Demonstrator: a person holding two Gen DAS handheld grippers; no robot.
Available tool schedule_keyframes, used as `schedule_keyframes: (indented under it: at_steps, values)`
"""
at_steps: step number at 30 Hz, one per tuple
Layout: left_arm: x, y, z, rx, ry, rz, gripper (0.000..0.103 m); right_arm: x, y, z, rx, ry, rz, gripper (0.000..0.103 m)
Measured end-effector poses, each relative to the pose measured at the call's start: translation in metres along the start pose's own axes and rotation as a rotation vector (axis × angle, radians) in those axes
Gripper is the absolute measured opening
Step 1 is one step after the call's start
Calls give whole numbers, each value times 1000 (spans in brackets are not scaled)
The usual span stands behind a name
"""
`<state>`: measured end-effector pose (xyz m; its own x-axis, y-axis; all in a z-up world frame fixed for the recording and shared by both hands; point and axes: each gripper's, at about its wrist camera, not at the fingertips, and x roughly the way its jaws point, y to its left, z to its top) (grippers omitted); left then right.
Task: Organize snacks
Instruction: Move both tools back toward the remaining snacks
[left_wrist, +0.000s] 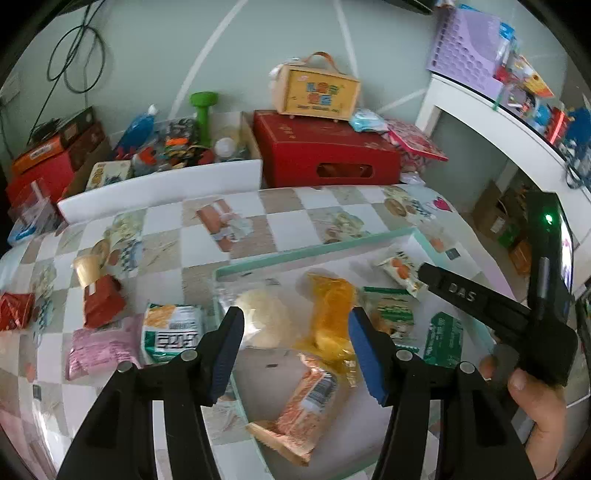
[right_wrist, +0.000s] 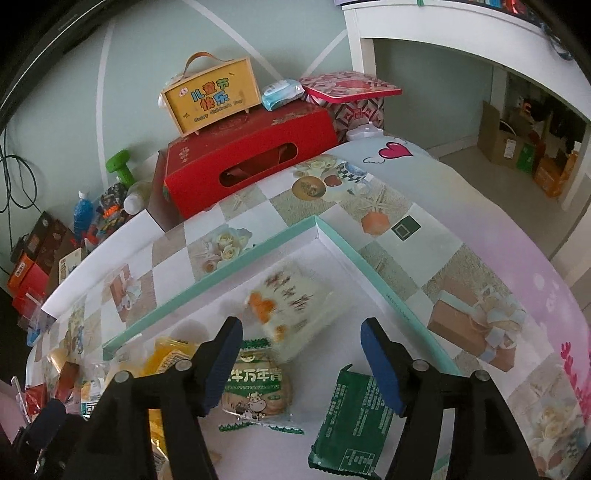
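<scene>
A shallow white tray with a mint-green rim (left_wrist: 314, 249) (right_wrist: 221, 273) lies on the patterned table. In it are a round pale bun (left_wrist: 260, 321), a yellow packet (left_wrist: 330, 317), an orange packet (left_wrist: 306, 406), a green biscuit pack (right_wrist: 255, 387), a dark green packet (right_wrist: 354, 417) and a white packet with orange fruit (right_wrist: 291, 306). My left gripper (left_wrist: 295, 347) is open and empty above the bun and yellow packet. My right gripper (right_wrist: 301, 360) is open and empty above the tray's right part. Outside the tray lie a white-green packet (left_wrist: 171, 332), a pink packet (left_wrist: 99, 350) and a red packet (left_wrist: 101, 302).
A red box (left_wrist: 325, 155) with a yellow handled box (left_wrist: 317, 92) on it stands behind the table. A carton of bottles and clutter (left_wrist: 177, 144) stands at the back left. A white shelf (left_wrist: 498, 122) is at the right. Another red snack (left_wrist: 14, 310) lies at the far left.
</scene>
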<state>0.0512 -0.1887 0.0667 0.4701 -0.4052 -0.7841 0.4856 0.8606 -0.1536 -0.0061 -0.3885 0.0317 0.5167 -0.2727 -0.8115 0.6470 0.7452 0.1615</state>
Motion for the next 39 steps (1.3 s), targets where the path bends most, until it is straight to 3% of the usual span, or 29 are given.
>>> schedule_keyframes:
  at_steps: [2,3,4,6,10,16,22,29,35,39]
  values:
    - [0,10,1,-41,7,13,74,-1,4,-1,-9,7,5,71]
    - [2,16,1,-69,11,25,89,-1,7,-1,-17,13,6,76]
    - [3,22,1,-100,17,42,95,-1,9,-2,-24,18,5,89]
    - [10,40,-1,-174,50,83,96,-1,17,-5,-44,21,-2,103]
    - [20,71,-8,-287,112,134,96,-1,36,-9,-112,26,-5,103]
    - [13,100,-15,-365,103,187,96,-5,62,-17,-184,19,7,103]
    - [10,127,-25,-443,126,176,97,-14,93,-28,-259,7,33,103]
    - [-13,169,-34,-548,68,209,97,-29,145,-52,-385,0,132,103]
    - [-37,215,-51,-650,45,318,97,-30,181,-76,-460,44,233,103]
    - [-50,242,-68,-721,42,345,97,-33,198,-92,-499,64,294,103]
